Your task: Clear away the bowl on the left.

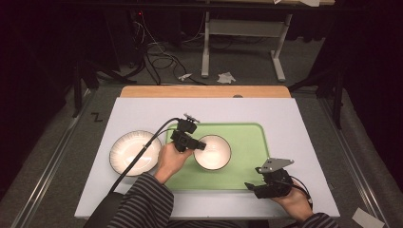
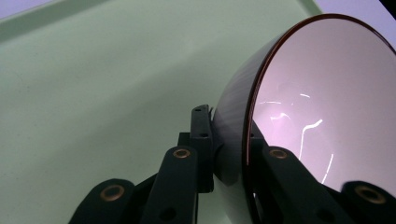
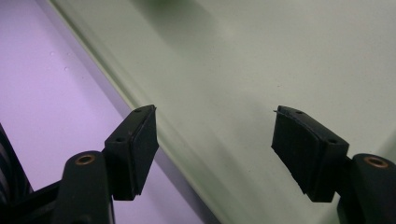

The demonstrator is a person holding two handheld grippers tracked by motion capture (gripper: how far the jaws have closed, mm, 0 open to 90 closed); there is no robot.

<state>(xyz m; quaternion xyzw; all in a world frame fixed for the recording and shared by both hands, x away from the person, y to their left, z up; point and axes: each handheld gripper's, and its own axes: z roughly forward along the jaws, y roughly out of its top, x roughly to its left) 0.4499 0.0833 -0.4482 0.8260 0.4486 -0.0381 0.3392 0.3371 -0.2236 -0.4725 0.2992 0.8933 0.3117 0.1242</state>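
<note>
1. High view: my left tongs (image 1: 198, 145) sit at the L rim of a bowl (image 1: 213, 152) on the green tray (image 1: 247, 164); second bowl (image 1: 135, 152) on desk (image 1: 294, 123).
2. Left gripper view: they're clamped on that rim, one jaw inside, one outside.
3. Right gripper view: right tongs (image 3: 215, 140) open, holding nothing, over tray edge.

Dim room, grey floor (image 1: 247, 61); white desk frame (image 1: 247, 38) and tangled cables (image 1: 159, 59) beyond the table (image 1: 142, 109)
</note>
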